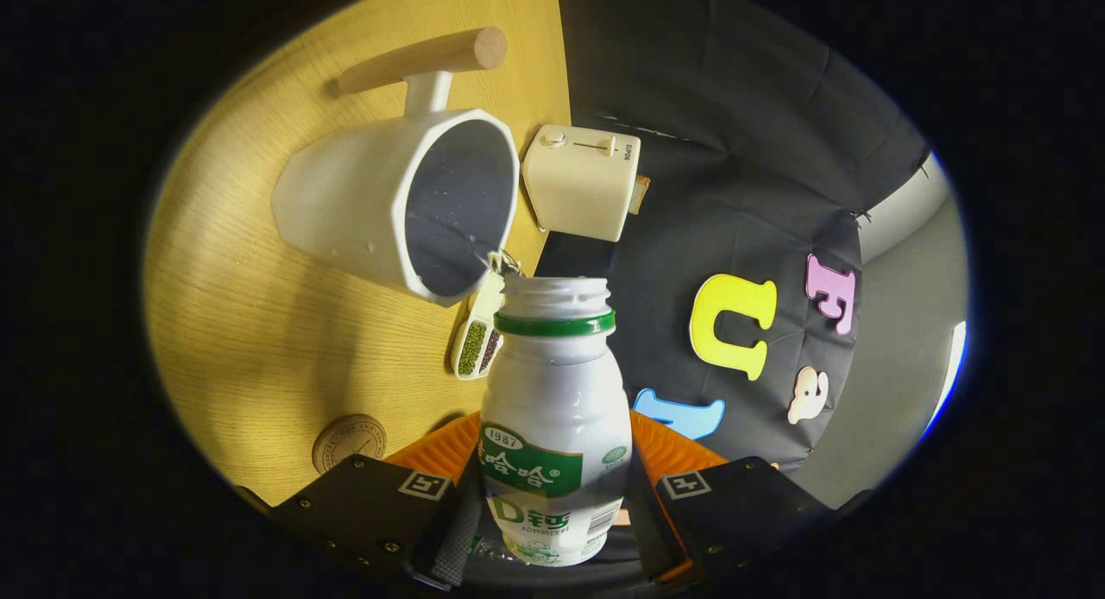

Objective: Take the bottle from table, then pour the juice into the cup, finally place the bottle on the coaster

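Gripper (557,504) clenched on the bottle (555,426), one finger pressed to each side of its lower body. Bottle white, with a green-and-white label and a green ring under the open, capless neck; mouth pointed away from the fingers and tipped toward the cup (406,206). A thin clear trickle (494,255) visible between the bottle's mouth and the cup's rim, right at the lip. Cup white, faceted, its dark inside speckled with droplets, with a side spout-like stem capped by a wooden handle (423,59); standing on the table (259,323), though the whole scene appears rolled sideways because of the tilted grip. Just beyond the bottle's neck, beside the cup's rim, a small white scoop-shaped dish (477,336) with green and dark grains in it. Farther on, past the cup, a cream toaster (580,180) near the table's edge. Near the left finger, a round wooden coaster (350,442) lying flat on the yellow wood-grain table, well apart from the cup.
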Demonstrator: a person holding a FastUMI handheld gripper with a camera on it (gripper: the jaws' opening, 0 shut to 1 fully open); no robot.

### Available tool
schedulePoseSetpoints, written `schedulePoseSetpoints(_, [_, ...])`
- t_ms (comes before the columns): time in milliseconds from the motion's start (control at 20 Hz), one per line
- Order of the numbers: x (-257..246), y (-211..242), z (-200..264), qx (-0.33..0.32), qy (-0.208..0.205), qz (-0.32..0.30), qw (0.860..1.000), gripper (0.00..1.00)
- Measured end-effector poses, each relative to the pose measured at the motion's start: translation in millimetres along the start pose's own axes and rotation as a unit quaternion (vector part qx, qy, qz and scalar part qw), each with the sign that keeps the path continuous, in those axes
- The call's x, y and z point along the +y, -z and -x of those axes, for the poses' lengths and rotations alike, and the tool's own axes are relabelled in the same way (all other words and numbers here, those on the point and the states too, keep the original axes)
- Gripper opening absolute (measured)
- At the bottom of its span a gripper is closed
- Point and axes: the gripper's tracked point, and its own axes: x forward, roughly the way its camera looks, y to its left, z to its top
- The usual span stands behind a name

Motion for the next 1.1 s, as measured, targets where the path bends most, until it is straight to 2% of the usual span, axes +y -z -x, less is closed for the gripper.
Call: schedulePoseSetpoints(1100, [-9.1,-6.6,0.6,-0.002,0.012,0.043,0.999,0.74])
